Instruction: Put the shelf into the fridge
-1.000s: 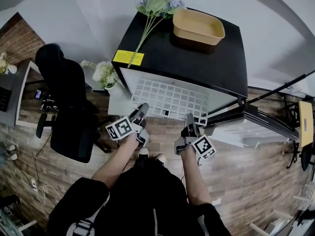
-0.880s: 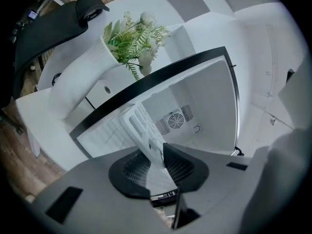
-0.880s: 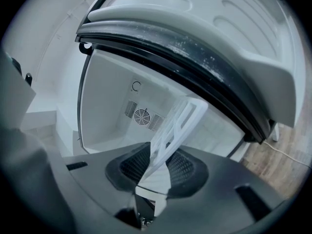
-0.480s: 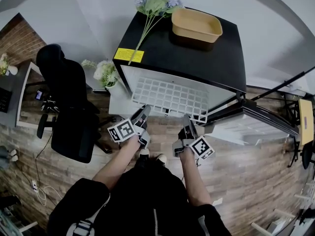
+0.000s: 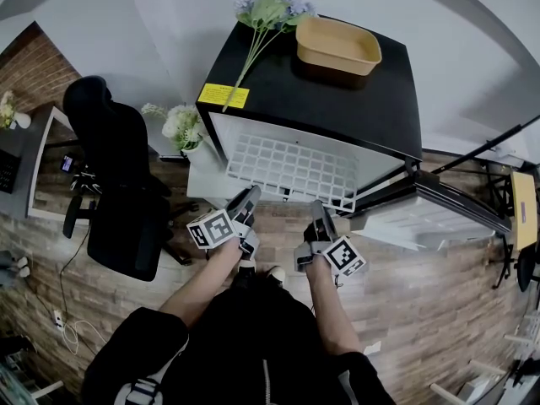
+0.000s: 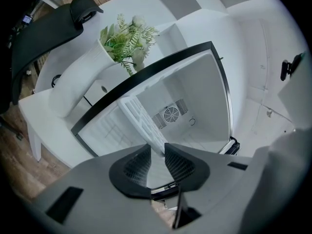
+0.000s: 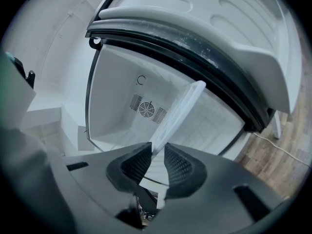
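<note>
A white grid shelf (image 5: 291, 169) lies flat in the open front of the black-topped fridge (image 5: 337, 99). My left gripper (image 5: 249, 197) is shut on the shelf's near edge toward its left, and my right gripper (image 5: 319, 209) is shut on that edge toward its right. In the left gripper view the shelf (image 6: 141, 123) runs edge-on from between the jaws of my left gripper (image 6: 157, 152) into the white fridge interior with its fan vent (image 6: 170, 115). In the right gripper view the shelf (image 7: 178, 111) likewise leaves my right gripper (image 7: 157, 152) toward the fan vent (image 7: 146, 109).
The fridge door (image 5: 439, 209) hangs open to the right. A tan tray (image 5: 337, 43) and artificial flowers (image 5: 266, 11) rest on the fridge top. A black office chair (image 5: 118, 184) and a vase of white flowers (image 5: 177, 125) stand at the left, over wood flooring.
Both grippers have shifted slightly nearer to me and a little closer together, still holding the shelf. The shelf stays in the fridge opening.
</note>
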### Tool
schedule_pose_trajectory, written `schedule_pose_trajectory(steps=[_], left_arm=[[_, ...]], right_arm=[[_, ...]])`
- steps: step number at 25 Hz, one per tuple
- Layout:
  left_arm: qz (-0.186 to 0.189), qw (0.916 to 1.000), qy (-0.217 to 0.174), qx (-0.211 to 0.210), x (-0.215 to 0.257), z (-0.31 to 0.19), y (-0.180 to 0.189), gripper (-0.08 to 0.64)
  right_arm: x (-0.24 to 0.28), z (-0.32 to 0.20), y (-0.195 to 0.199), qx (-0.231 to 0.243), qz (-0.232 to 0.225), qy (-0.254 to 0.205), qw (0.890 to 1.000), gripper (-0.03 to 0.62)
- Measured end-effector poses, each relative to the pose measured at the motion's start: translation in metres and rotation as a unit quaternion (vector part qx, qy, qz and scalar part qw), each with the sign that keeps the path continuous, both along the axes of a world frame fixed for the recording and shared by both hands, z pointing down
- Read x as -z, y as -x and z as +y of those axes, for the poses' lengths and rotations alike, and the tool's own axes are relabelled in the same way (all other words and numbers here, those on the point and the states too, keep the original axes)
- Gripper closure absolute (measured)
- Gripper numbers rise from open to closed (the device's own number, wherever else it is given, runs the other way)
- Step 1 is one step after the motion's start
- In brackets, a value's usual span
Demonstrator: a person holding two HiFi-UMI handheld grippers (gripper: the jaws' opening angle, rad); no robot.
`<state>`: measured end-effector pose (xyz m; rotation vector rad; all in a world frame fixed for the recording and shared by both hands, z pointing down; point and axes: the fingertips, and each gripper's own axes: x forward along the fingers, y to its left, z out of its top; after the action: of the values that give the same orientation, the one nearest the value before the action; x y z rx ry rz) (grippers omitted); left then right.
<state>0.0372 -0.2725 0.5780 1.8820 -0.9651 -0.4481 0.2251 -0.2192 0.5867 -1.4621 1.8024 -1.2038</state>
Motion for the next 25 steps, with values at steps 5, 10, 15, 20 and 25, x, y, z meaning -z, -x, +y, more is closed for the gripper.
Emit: schedule_pose_trajectory(steps=[5, 10, 15, 20, 25], left_arm=[[0.000, 1.0000, -0.005, 0.001, 0.002, -0.004, -0.001, 0.462], [0.001, 1.0000, -0.008, 0.001, 0.004, -0.009, -0.002, 0.462], [-0.001, 1.0000, -0.006, 0.004, 0.002, -0.018, -0.005, 0.462], [-0.002, 1.0000, -0.005, 0.004, 0.001, -0.030, -0.007, 0.462], [-0.004, 1.0000, -0.004, 0.005, 0.000, -0.042, -0.010, 0.462]], right_arm=[[0.001, -0.004, -0.001, -0.004, -0.005, 0.001, 1.000, 0.517], [-0.002, -0.006, -0.005, -0.010, 0.004, 0.011, 1.000, 0.517], [-0.003, -0.015, -0.008, -0.016, 0.000, 0.018, 1.000, 0.517], [-0.001, -0.028, -0.010, -0.013, 0.002, 0.010, 1.000, 0.517], [-0.002, -0.041, -0.013, -0.015, 0.004, 0.010, 1.000, 0.517]])
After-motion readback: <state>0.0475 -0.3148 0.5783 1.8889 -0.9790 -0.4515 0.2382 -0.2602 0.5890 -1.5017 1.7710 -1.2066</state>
